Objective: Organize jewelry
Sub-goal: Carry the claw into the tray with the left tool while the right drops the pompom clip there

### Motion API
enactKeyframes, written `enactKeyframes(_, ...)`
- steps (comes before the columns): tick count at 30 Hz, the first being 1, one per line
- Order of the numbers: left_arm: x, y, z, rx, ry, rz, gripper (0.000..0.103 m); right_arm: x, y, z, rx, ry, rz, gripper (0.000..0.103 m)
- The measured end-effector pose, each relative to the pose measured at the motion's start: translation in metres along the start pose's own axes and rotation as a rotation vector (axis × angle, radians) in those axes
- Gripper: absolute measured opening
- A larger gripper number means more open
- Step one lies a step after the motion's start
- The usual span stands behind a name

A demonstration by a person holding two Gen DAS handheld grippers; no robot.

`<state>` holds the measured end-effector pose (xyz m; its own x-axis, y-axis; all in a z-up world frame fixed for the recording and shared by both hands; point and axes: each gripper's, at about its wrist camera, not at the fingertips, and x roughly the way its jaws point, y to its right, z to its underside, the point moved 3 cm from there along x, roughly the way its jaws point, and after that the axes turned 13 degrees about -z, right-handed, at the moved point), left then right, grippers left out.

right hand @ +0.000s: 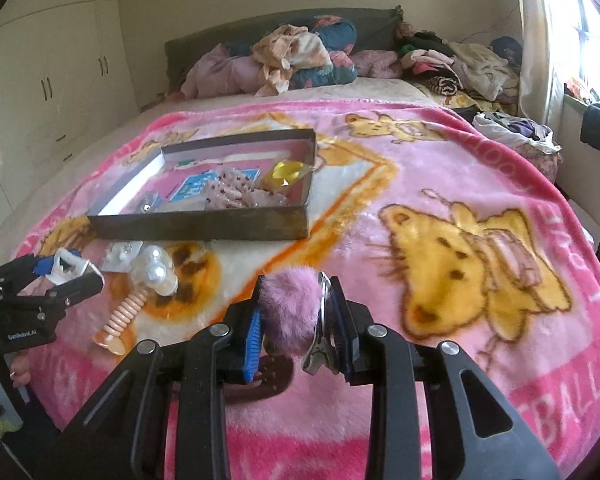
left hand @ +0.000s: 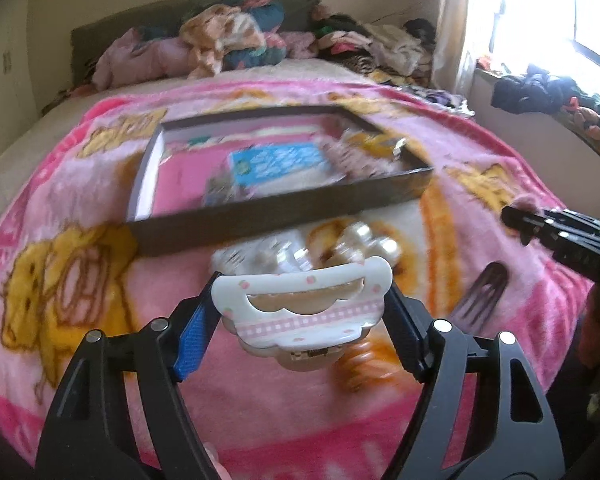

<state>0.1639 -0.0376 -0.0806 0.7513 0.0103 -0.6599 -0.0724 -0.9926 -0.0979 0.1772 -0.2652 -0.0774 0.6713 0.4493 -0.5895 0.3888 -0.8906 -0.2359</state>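
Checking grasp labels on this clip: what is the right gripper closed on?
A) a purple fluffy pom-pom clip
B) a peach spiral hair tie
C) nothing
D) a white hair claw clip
A: the right gripper pinches the purple fluffy pom-pom clip between its pads.

Left wrist view was motion-smeared: the stuff inside the box [left hand: 284, 208] was unreadable. The brown comb [right hand: 274, 376] sat mostly hidden under the right gripper [right hand: 296, 320]; blanket [right hand: 440, 184] lettering was cut off at lower right.
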Motion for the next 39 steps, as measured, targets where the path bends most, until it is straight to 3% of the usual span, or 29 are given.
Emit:
enactKeyframes(16,0.010,0.055,-0.044,0.053,0.032,0.092,0.066,-0.019,0.015,-0.011,0.022,0.030,0.012,0.029)
enactKeyframes(39,0.046,0.032,-0.106,0.023,0.085,0.076,0.066,0.030,0.007,-0.067,-0.006,0.024,-0.038,0.029)
